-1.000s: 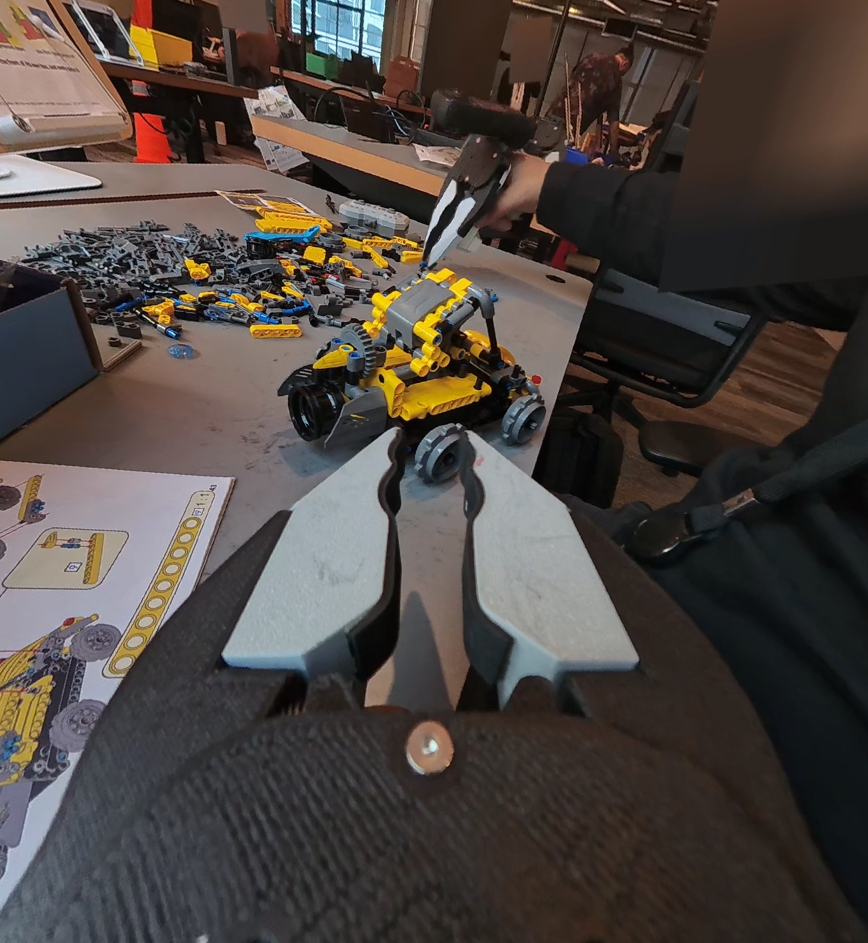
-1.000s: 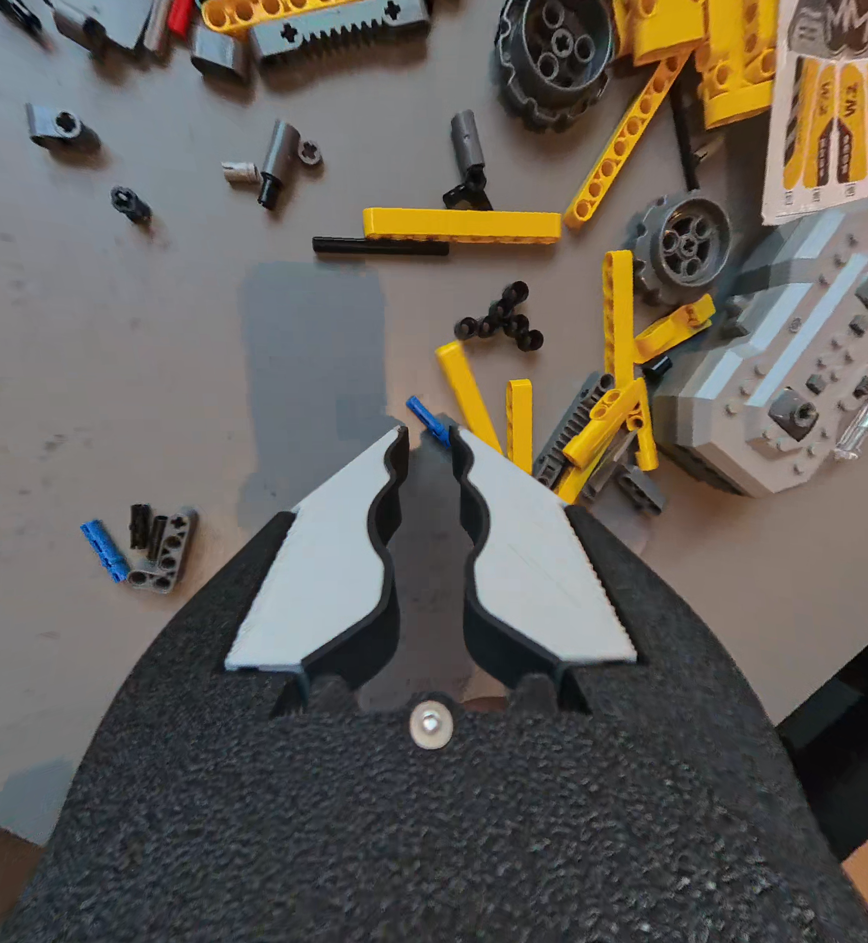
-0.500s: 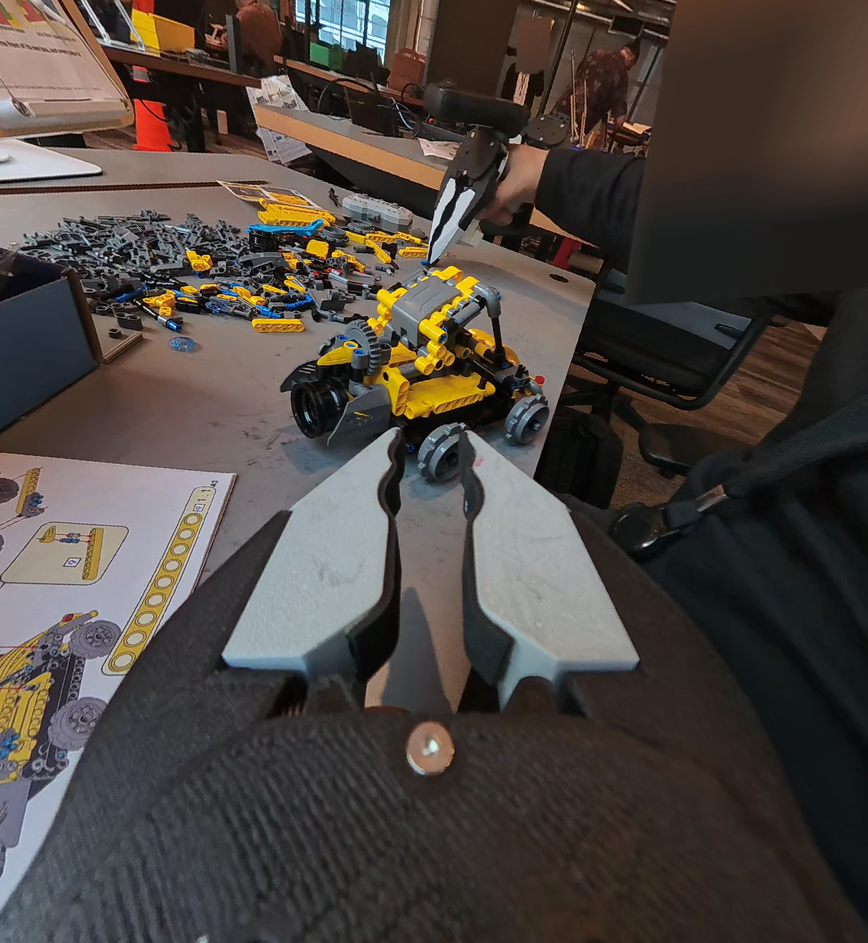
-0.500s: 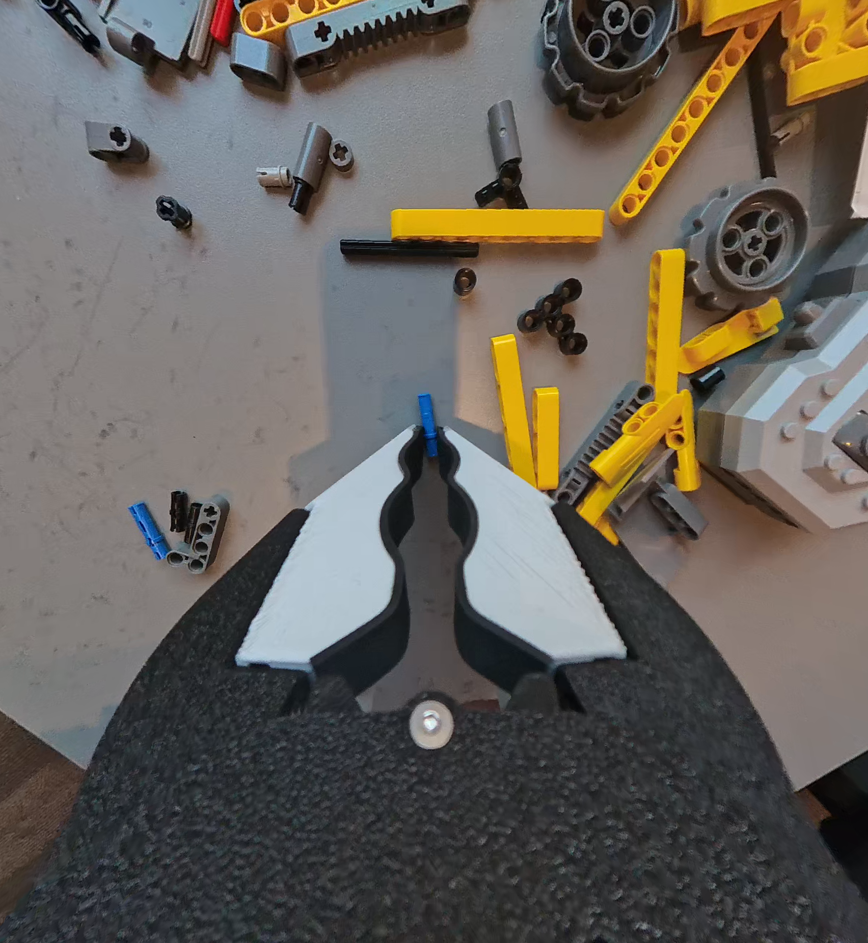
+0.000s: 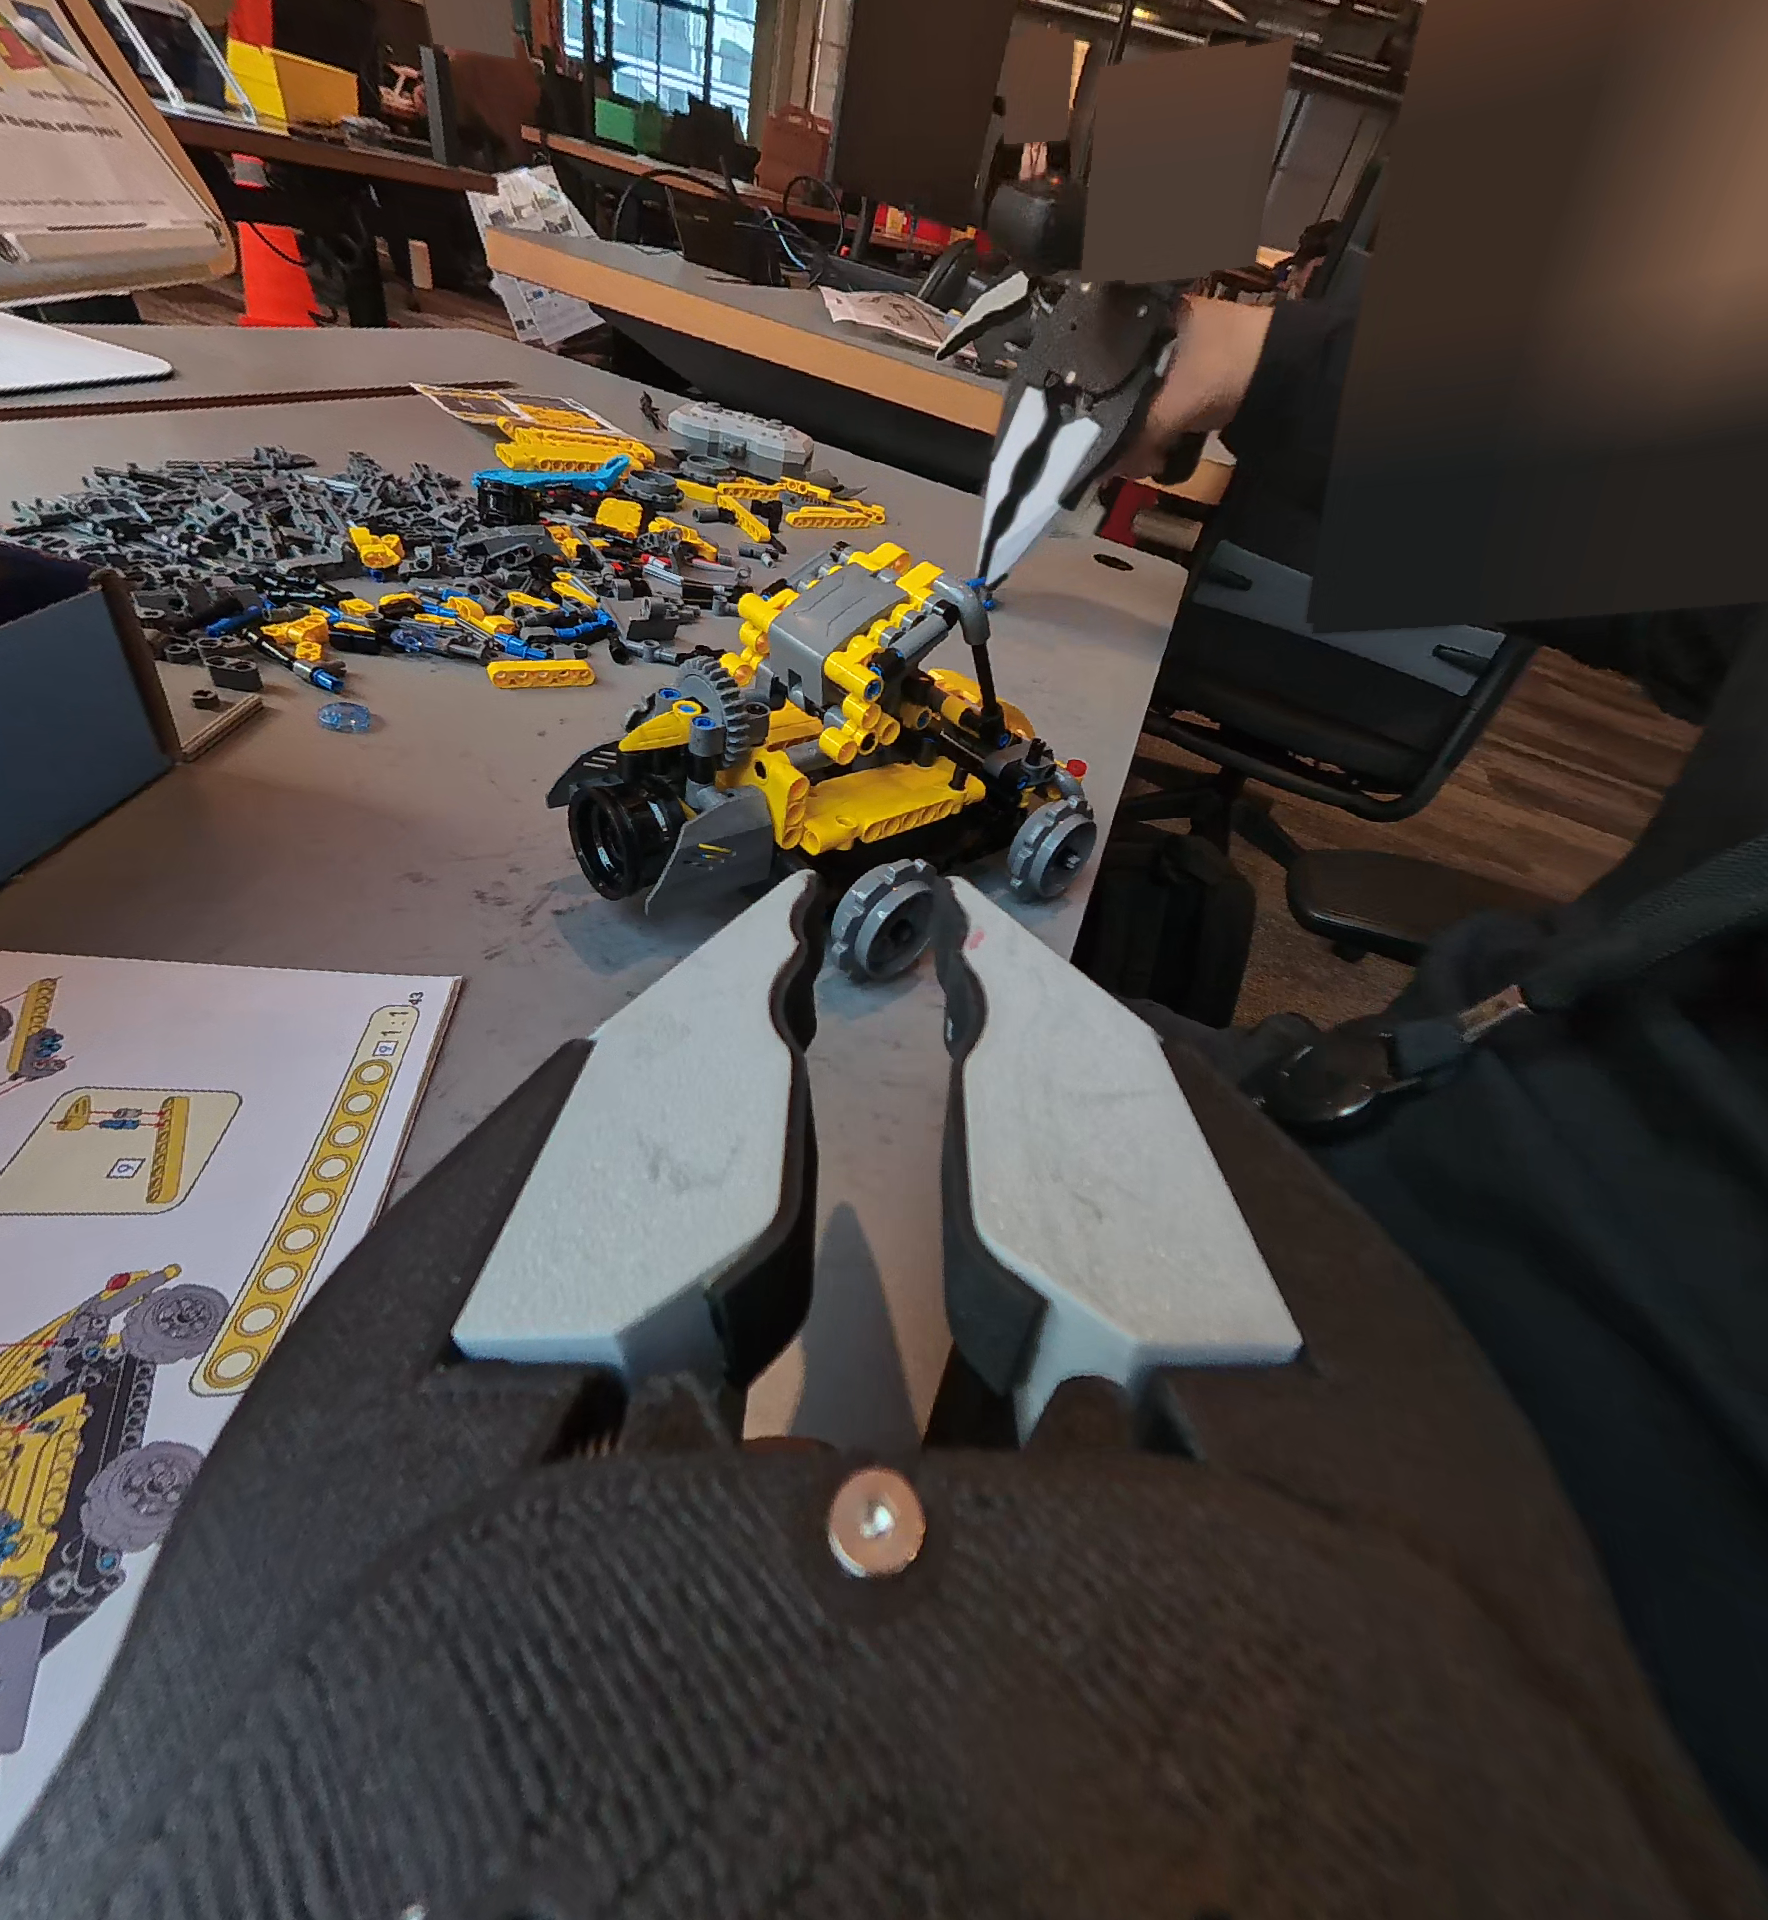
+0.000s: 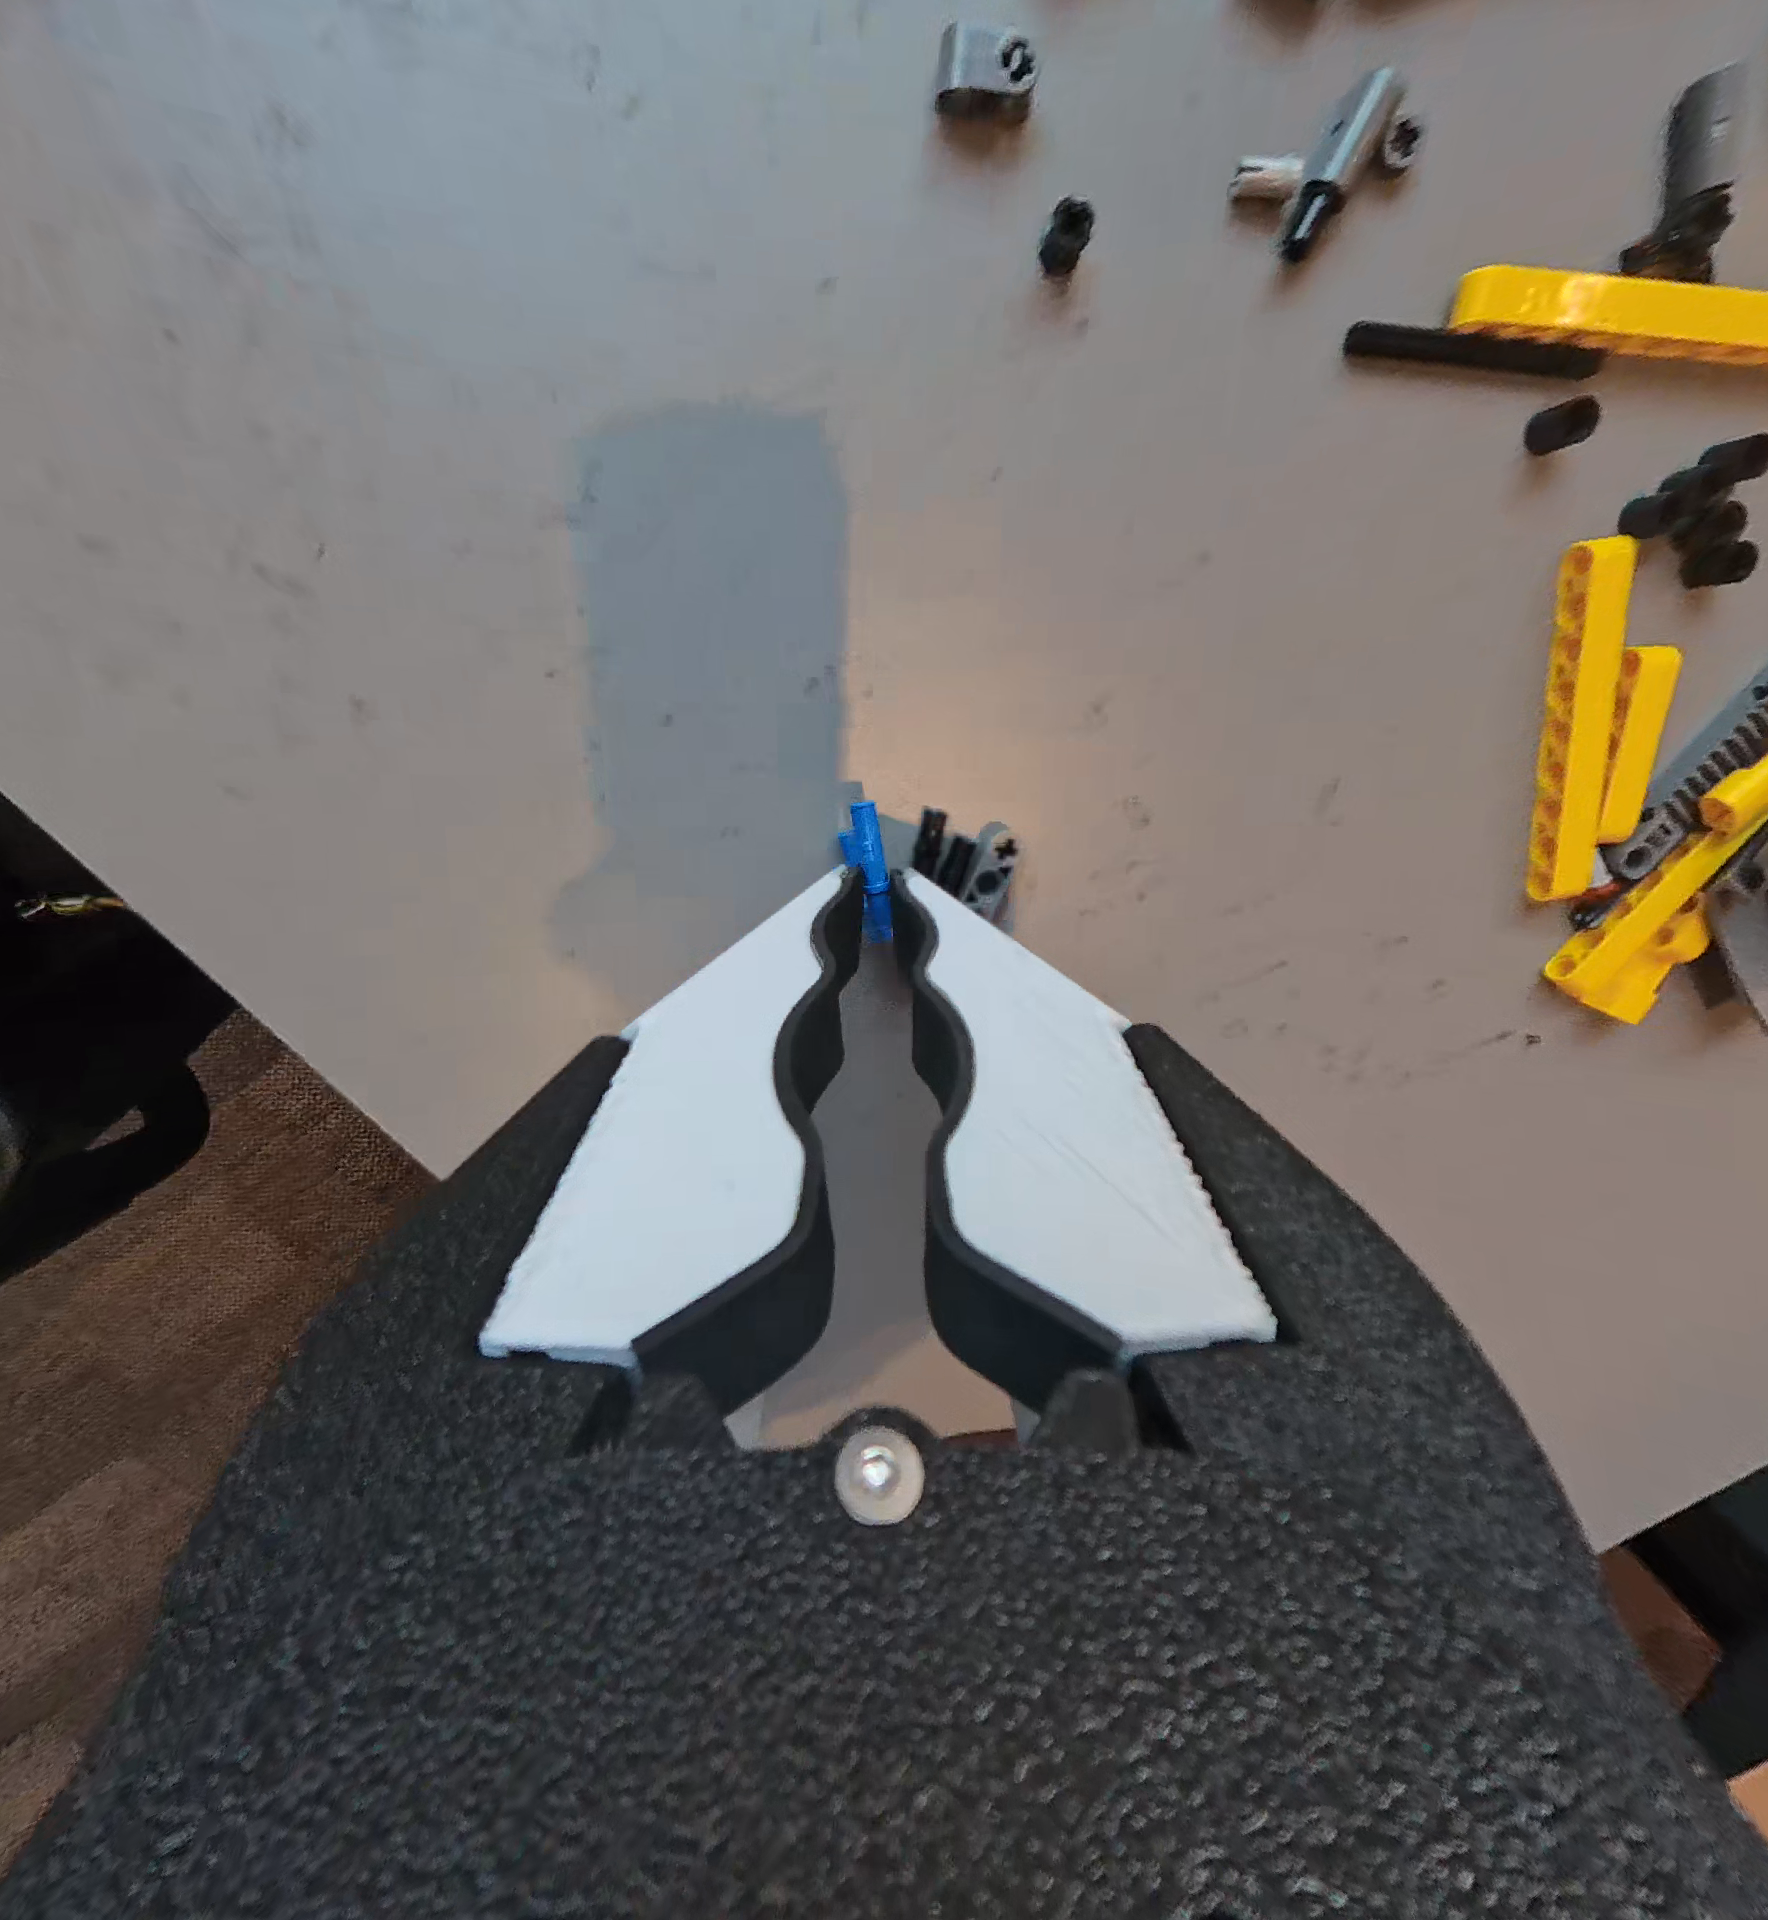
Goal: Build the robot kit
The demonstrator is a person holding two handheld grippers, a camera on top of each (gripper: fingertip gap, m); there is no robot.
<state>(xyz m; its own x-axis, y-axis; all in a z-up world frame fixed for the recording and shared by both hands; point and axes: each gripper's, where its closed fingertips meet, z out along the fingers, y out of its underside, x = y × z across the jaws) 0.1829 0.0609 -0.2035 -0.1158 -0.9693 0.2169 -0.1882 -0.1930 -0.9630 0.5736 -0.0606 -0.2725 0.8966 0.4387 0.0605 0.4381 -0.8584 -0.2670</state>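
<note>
pin: small blue plastic connector pin [image 6: 872, 878] sitting pinched at the very tips of the right gripper [image 6: 872, 896], long axis running along the fingers, far end poking out past them
right jaws: nearly closed, clamping the pin above the grey tabletop [image 6: 340, 364]
nearby: small grey-and-black connector cluster [image 6: 968, 852] lying just beyond the tips
model: yellow-and-grey brick vehicle [image 5: 818, 748] standing close in front of the left gripper [image 5: 875, 914]
left jaws: sitting narrowly apart, holding nothing
rest: printed instruction booklet [image 5: 132, 1195] lying left
</note>
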